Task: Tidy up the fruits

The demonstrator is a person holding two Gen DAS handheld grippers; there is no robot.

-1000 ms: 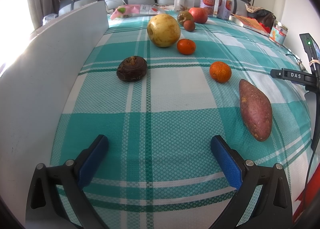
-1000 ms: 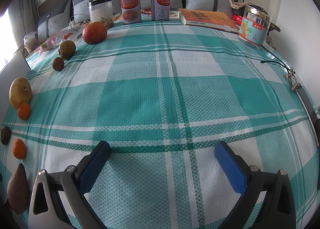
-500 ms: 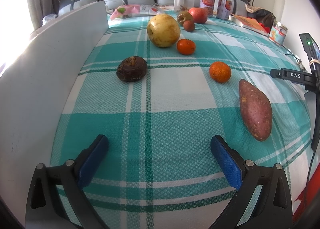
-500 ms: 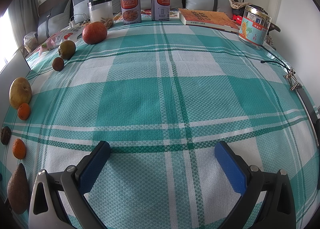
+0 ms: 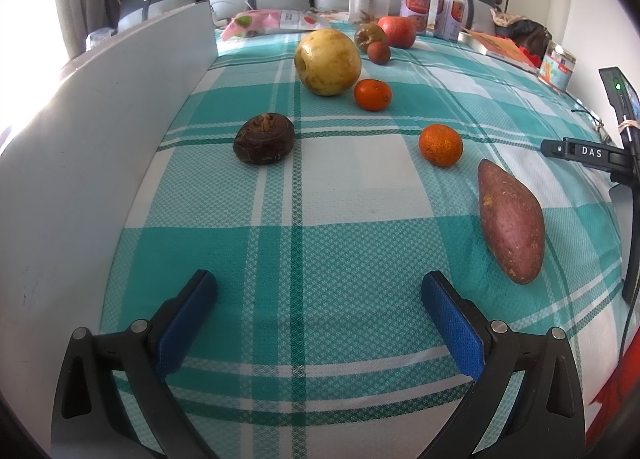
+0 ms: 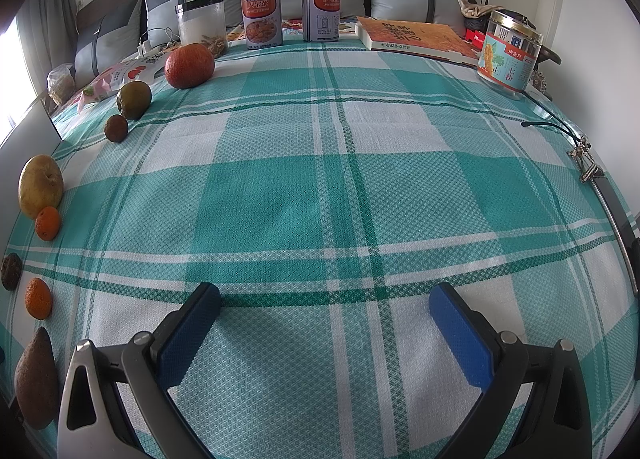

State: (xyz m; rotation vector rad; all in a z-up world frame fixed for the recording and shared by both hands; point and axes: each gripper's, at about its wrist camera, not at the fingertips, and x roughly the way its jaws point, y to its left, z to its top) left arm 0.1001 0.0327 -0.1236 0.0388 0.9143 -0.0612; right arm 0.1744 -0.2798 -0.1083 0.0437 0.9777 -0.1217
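On the teal plaid cloth [image 5: 320, 219] lie a sweet potato [image 5: 511, 221], two small oranges [image 5: 440, 145] [image 5: 372, 94], a dark round root [image 5: 264, 138], a large yellow pear [image 5: 327, 61], a green-brown fruit [image 5: 370, 37], a small brown fruit [image 5: 379, 53] and a red-orange fruit [image 5: 397, 31]. My left gripper [image 5: 318, 295] is open and empty, short of the fruits. My right gripper [image 6: 325, 305] is open and empty over bare cloth; the same fruits line its left edge, from the sweet potato [image 6: 35, 379] to the red-orange fruit [image 6: 189, 65].
A grey-white board [image 5: 92, 147] stands along the left. At the back stand a clear jar [image 6: 203, 27], two cans [image 6: 261, 15] [image 6: 321, 10], a book [image 6: 416, 37] and a tin [image 6: 509, 55], before grey pillows. A black device [image 5: 592, 153] and cable lie at the right.
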